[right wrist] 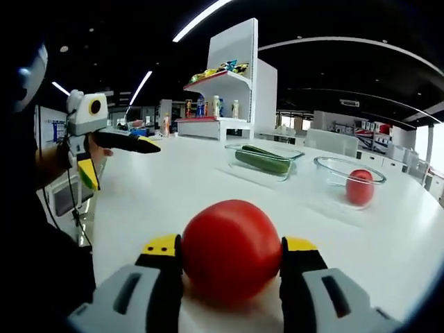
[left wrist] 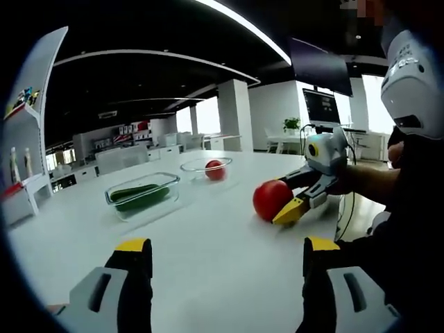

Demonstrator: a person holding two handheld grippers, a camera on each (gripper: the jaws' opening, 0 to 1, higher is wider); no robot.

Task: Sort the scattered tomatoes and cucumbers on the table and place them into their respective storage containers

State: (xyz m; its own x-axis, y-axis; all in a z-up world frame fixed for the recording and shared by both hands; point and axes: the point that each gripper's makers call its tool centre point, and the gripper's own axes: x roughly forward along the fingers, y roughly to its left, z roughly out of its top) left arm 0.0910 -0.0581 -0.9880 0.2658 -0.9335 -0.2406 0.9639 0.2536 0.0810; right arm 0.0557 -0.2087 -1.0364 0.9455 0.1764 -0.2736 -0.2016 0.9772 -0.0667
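A big red tomato (right wrist: 230, 250) sits between the yellow-tipped jaws of my right gripper (right wrist: 230, 247), which is shut on it just above the white table (right wrist: 159, 194). The left gripper view shows that same tomato (left wrist: 270, 199) held by the right gripper (left wrist: 291, 205) at the right. My left gripper (left wrist: 225, 246) stands open over bare table with nothing between its jaws. A rectangular glass container (left wrist: 143, 195) holds cucumbers (right wrist: 262, 161). A round glass bowl (right wrist: 349, 179) holds another tomato (left wrist: 215, 170).
A person's sleeve and hand (left wrist: 374, 184) hold the right gripper. A white shelf unit (right wrist: 232, 83) with bottles stands beyond the table. Monitors and a cable (left wrist: 345, 208) sit at the table's far right edge.
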